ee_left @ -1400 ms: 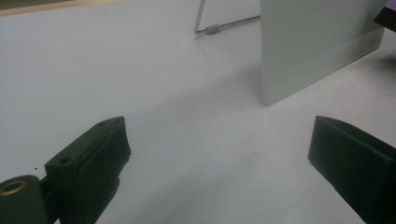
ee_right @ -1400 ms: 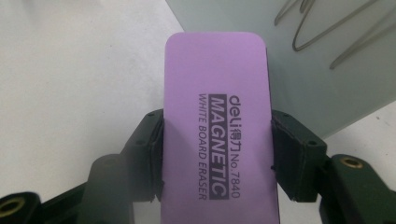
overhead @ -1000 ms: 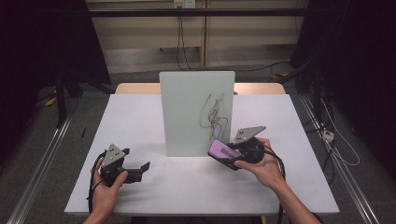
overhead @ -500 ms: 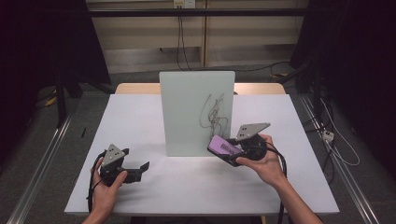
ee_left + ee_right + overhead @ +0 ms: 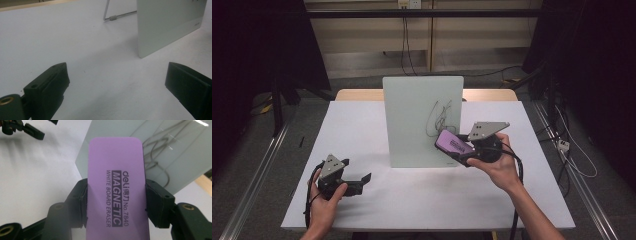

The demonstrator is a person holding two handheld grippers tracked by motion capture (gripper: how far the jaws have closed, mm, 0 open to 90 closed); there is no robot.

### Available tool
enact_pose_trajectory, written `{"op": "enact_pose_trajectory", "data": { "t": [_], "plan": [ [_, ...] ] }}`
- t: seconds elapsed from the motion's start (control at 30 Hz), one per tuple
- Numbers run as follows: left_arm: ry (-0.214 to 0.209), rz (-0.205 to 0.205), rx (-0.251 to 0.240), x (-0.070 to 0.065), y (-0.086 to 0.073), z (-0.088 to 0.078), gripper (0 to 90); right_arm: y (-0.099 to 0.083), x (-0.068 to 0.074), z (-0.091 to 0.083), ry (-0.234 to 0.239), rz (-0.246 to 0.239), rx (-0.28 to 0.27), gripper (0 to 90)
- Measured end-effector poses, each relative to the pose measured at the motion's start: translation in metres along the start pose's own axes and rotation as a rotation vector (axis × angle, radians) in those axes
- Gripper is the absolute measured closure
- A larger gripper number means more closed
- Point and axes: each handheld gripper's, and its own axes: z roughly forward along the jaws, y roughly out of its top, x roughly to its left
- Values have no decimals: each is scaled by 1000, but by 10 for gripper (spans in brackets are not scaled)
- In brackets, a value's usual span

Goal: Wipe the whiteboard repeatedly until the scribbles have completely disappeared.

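- Since a second ago the right hand-held gripper (image 5: 460, 150) has lifted a little in front of the whiteboard (image 5: 412, 120), taking the purple eraser (image 5: 453, 145) up with it; the left hand-held gripper (image 5: 362, 181) has kept its place.
- The right hand-held gripper is clenched on the eraser: in the right gripper view its two black jaws press on the eraser's (image 5: 116, 185) long sides, about halfway along.
- The eraser sits at the lower right part of the whiteboard, in front of the black scribble (image 5: 439, 116) and a bit below it; whether it touches the board I cannot tell.
- Its long axis runs along the jaws, away from the hand. In the high view it points up and to the left, toward the board, with the purple printed face turned upward.
- The print on that face reads lengthwise along the eraser.
- The left hand-held gripper rests low over the white surface (image 5: 362, 130), well to the left of the board, with its tips pointing right.
- In the left gripper view its jaws stand wide apart with nothing between them, the bare surface (image 5: 75, 37) beneath and the board's lower corner (image 5: 165, 27) ahead.
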Motion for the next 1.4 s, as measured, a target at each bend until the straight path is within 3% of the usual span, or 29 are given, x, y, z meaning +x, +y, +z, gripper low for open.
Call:
{"op": "enact_pose_trajectory", "data": {
  "t": [0.23,0.37,0.57,1.07,1.4],
  "plan": [
    [-11,-5,1,1,-1,-1,49,17,-3,0,-11,-34,3,419],
    [-10,-9,3,2,-1,-1,50,21,-9,3,14,-20,19,419],
    [-11,4,8,1,-1,0,50,27,-14,1,0,-26,0,419],
    [-8,1,15,1,-1,2,49,52,-31,-11,-67,-69,-34,419],
    [-8,14,21,1,-1,2,49,65,-44,-6,-125,-114,-52,419]
  ]
}}
